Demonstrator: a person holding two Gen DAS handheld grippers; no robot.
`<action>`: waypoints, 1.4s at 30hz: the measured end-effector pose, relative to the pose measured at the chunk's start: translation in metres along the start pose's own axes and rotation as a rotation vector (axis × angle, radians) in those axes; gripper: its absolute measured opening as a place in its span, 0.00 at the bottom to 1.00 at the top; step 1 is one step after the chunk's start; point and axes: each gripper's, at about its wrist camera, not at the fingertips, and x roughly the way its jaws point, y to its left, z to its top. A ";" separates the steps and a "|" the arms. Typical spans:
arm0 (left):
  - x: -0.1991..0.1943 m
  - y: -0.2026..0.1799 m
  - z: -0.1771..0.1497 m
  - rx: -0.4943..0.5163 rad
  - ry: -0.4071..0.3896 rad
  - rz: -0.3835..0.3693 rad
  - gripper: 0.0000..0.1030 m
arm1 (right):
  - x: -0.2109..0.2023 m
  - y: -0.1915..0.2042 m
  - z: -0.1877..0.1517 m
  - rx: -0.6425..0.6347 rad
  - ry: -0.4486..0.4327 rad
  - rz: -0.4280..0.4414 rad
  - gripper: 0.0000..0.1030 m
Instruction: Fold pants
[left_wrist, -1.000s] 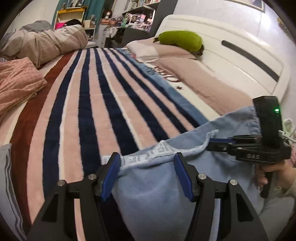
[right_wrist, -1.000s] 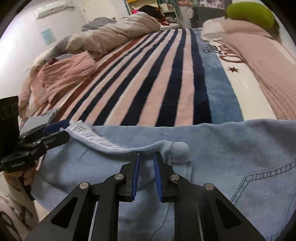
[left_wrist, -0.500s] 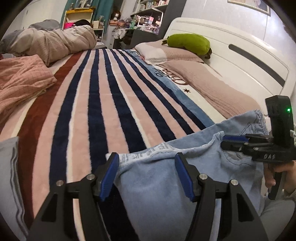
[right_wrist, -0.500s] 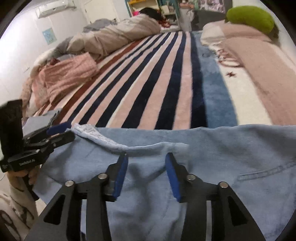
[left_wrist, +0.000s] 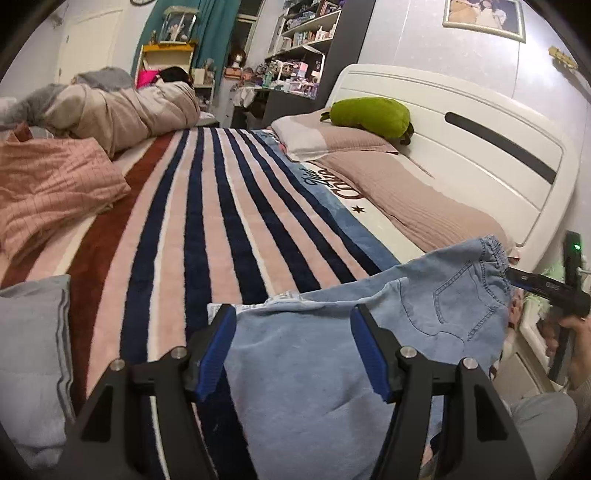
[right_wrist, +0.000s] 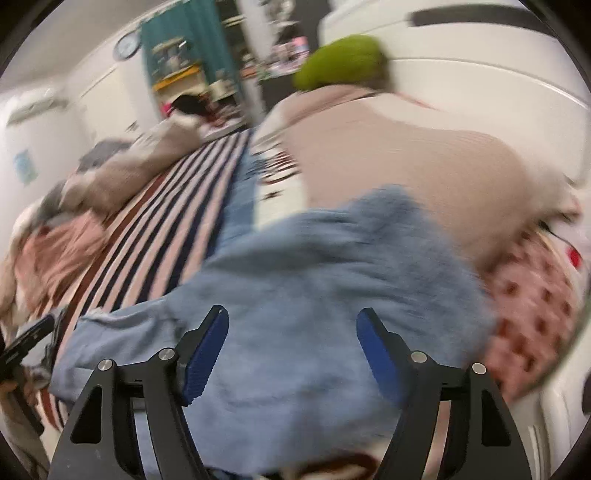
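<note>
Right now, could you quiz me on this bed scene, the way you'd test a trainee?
1. True or false: the left gripper is clamped shut on the light blue jeans.
2. Which thing lies on the pillows by the white headboard? A) a green plush toy B) a red backpack C) a laptop
3. Fill in: the jeans lie on a ____ blanket.

Key:
1. False. Its jaws stand wide apart, and so do the right gripper's.
2. A, the green plush toy.
3. striped
</note>
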 end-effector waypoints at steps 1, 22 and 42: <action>-0.001 -0.005 -0.001 0.002 0.002 0.014 0.60 | -0.007 -0.011 -0.004 0.018 -0.015 -0.012 0.69; -0.003 -0.064 0.007 -0.017 -0.003 0.203 0.68 | 0.033 -0.111 -0.044 0.236 -0.012 0.211 0.81; -0.041 -0.036 -0.004 -0.062 -0.069 0.180 0.68 | -0.019 -0.047 -0.013 0.100 -0.130 0.210 0.20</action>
